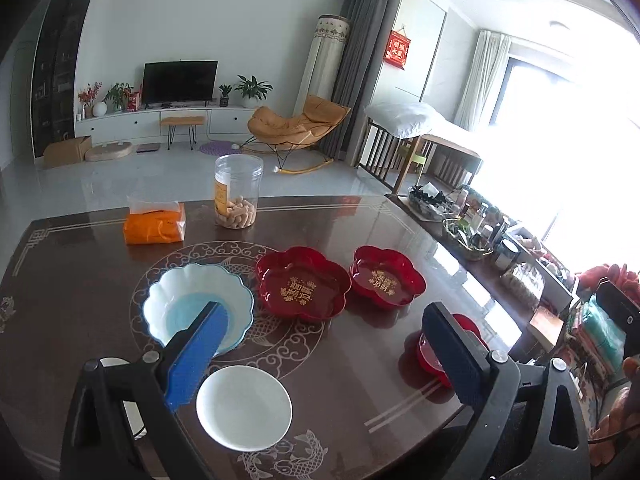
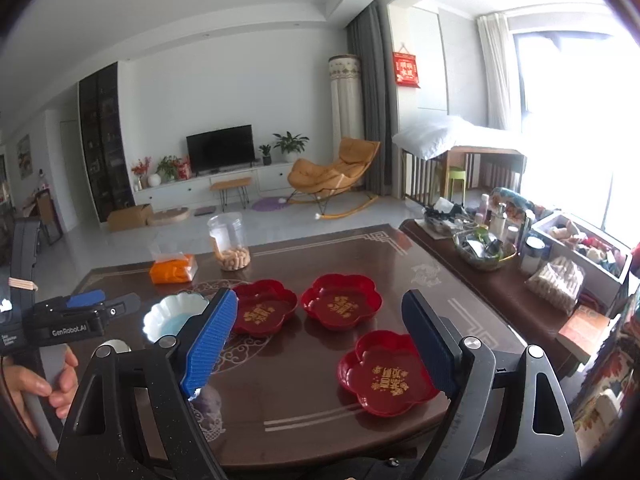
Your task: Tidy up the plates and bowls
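Tableware is sitting spread over the dark brown table [image 1: 80,300], nothing stacked. Lying at the centre are two red flower-shaped plates with gold lettering, one [image 1: 303,283] beside the other [image 1: 387,278], close but not touching. A third red plate [image 2: 386,374] is lying nearer the table's front edge, partly behind the right gripper's finger. A pale blue scalloped bowl [image 1: 192,300] is sitting left of the red pair, and a small white plate [image 1: 244,408] is lying nearer than the bowl, apart from it. Standing farther back are a clear jar [image 1: 238,192] of biscuits and an orange tissue pack [image 1: 155,226]. The left gripper [image 1: 324,348] is hovering above the table with its jaws standing wide apart and nothing between the blue pads. The right gripper [image 2: 322,344] is likewise hanging clear of the surface, jaws spread wide and gripping nothing. In the right wrist view a hand [image 2: 40,384] is showing at the lower left, wrapping the left tool's handle.
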Available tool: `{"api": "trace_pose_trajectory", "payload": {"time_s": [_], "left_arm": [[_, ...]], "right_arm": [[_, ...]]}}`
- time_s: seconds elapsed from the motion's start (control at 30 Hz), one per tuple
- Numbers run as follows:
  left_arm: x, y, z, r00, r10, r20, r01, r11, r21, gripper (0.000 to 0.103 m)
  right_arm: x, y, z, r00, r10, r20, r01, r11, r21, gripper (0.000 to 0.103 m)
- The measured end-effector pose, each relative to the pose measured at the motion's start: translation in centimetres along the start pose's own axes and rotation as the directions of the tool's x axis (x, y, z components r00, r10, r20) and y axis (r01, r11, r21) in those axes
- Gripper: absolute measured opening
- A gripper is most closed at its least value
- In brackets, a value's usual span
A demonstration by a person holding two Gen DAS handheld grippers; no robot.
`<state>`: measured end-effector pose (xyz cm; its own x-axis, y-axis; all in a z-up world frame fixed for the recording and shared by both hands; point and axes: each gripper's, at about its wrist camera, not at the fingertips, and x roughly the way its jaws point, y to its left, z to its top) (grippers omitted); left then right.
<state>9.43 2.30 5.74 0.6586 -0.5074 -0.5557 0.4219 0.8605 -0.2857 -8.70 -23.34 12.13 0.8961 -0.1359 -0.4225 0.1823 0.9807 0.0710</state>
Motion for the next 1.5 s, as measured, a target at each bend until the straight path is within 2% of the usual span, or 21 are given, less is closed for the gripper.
{"api": "trace_pose_trajectory", "payload": {"time_s": [0.03,0.1,0.17,0.2,0.27,0.3,0.37,0.43,0.5,0.6,0.73,0.97,1.03,1.1,1.13,1.17,1.2,1.23,1.27,1.37,1.5], "left_arm": [[1.2,0.9,0.0,1.0,-0.02,-0.023,0.019,0.999,-0.037,0.098],[4.8,2.3,-0.4,0.988,-0.017,-0.153,0.005,0.997,-0.075,0.098],[8.2,2.9,-0.5,0.964,0.012,-0.267,-0.021,0.999,-0.031,0.098],[9.7,3.1,-0.5,0.956,0.052,-0.289,-0.053,0.999,0.004,0.098],[12.5,3.4,0.2,0.942,0.095,-0.321,-0.081,0.995,0.057,0.098],[14.1,3.8,0.9,0.93,0.095,-0.355,-0.075,0.995,0.07,0.098],[17.9,4.7,2.3,0.893,0.081,-0.443,-0.055,0.996,0.072,0.098],[21.4,6.1,3.7,0.872,0.107,-0.478,-0.084,0.994,0.069,0.098],[24.5,7.4,5.0,0.857,0.141,-0.496,-0.117,0.99,0.079,0.097],[28.9,8.4,6.4,0.833,0.195,-0.517,-0.146,0.98,0.135,0.097],[33.9,8.7,6.5,0.796,0.266,-0.543,-0.155,0.958,0.242,0.086],[39.7,10.9,4.5,0.727,0.296,-0.619,-0.172,0.952,0.253,0.064],[40.5,11.5,4.1,0.718,0.293,-0.631,-0.179,0.954,0.239,0.059],[41.0,12.1,3.9,0.711,0.277,-0.646,-0.181,0.96,0.213,0.051],[41.1,12.3,4.0,0.713,0.248,-0.656,-0.168,0.968,0.184,0.045],[41.2,12.4,4.0,0.716,0.221,-0.662,-0.156,0.975,0.157,0.04],[41.2,12.3,4.1,0.72,0.197,-0.666,-0.143,0.98,0.135,0.028],[41.1,12.2,4.1,0.724,0.186,-0.664,-0.138,0.983,0.125,0.017],[41.0,12.0,4.2,0.731,0.201,-0.652,-0.149,0.98,0.135,0.017],[39.9,11.6,4.4,0.75,0.209,-0.628,-0.163,0.978,0.13,0.017],[37.2,11.3,5.5,0.779,0.184,-0.6,-0.151,0.983,0.106,0.016]], "right_arm": [[0.9,0.1,0.4,0.999,0.033,-0.015,-0.033,0.999,0.013,0.087],[3.6,0.0,0.9,0.993,0.096,-0.066,-0.092,0.994,0.058,0.087],[7.6,-0.3,0.8,0.977,0.147,-0.156,-0.13,0.985,0.112,0.087],[9.7,-0.5,0.4,0.963,0.178,-0.201,-0.15,0.978,0.145,0.087],[14.5,-0.9,-0.7,0.921,0.244,-0.303,-0.178,0.957,0.23,0.087],[17.0,-1.0,-1.5,0.896,0.272,-0.352,-0.179,0.945,0.275,0.087],[21.7,-1.1,-3.0,0.84,0.312,-0.445,-0.153,0.921,0.358,0.087],[26.0,-1.0,-4.5,0.782,0.339,-0.523,-0.117,0.904,0.411,0.087],[29.4,-0.2,-5.7,0.747,0.324,-0.581,-0.085,0.913,0.399,0.086],[33.4,0.9,-6.9,0.71,0.31,-0.633,-0.069,0.925,0.375,0.085],[37.0,1.0,-7.6,0.696,0.303,-0.651,-0.028,0.917,0.397,0.085],[40.6,1.9,-8.8,0.677,0.241,-0.695,0.009,0.942,0.335,0.085],[41.2,2.2,-9.2,0.674,0.226,-0.703,0.01,0.949,0.315,0.082],[41.7,2.4,-9.6,0.671,0.217,-0.709,0.008,0.954,0.3,0.068],[42.0,2.5,-9.9,0.667,0.22,-0.712,0.002,0.955,0.297,0.062],[42.3,2.5,-10.2,0.658,0.223,-0.719,0.002,0.955,0.298,0.049],[42.4,2.4,-10.1,0.67,0.211,-0.712,0.007,0.957,0.291,0.04],[42.5,2.5,-10.1,0.669,0.211,-0.713,0.001,0.959,0.284,0.032],[42.8,2.6,-10.3,0.659,0.213,-0.721,-0.004,0.96,0.281,0.011],[42.2,2.6,-10.1,0.665,0.208,-0.718,-0.009,0.963,0.271,0.011],[40.8,2.0,-9.3,0.691,0.239,-0.682,-0.03,0.953,0.303,0.011]]}}
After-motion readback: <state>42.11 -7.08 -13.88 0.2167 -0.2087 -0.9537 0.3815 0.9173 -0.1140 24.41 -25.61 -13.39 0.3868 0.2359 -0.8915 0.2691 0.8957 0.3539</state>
